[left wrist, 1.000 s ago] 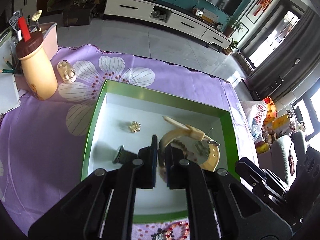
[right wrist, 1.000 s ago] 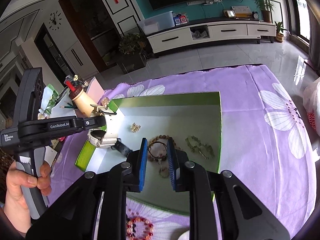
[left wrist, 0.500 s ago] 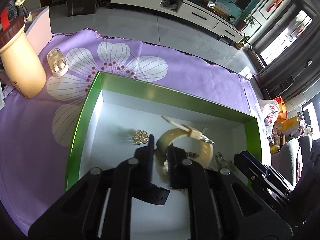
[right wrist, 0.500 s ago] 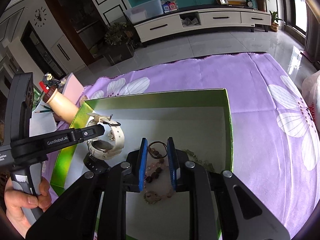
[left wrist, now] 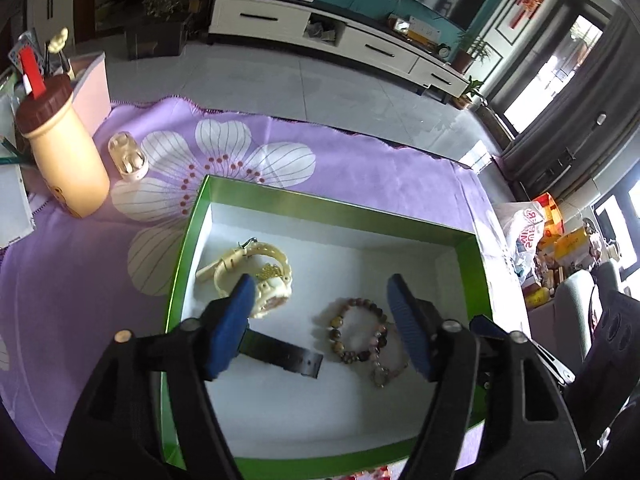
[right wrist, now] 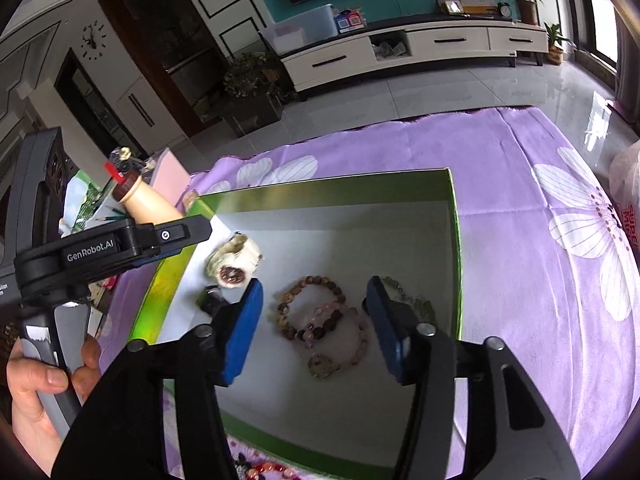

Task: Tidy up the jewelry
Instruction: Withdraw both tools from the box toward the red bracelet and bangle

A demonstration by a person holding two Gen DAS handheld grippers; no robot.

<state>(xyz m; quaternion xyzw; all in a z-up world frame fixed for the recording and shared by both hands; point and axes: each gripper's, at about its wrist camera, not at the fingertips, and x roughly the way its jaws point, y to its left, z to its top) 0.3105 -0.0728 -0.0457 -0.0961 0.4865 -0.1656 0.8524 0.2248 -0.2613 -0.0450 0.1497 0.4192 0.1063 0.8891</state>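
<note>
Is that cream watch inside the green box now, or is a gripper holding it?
Inside. The cream watch lies on the green box floor, and the left gripper above it is open, holding nothing.

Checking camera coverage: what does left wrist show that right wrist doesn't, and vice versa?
Left wrist only: the black strap laid out at full length, the small gold charm against the cream watch, and the white earbud case on the cloth.

Right wrist only: the left gripper from outside with the hand on its handle, and a greenish bracelet by the box's right wall.

Both: the green box, the watch, the beaded bracelets, the cream bottle. Each view's own jaws stand wide open.
</note>
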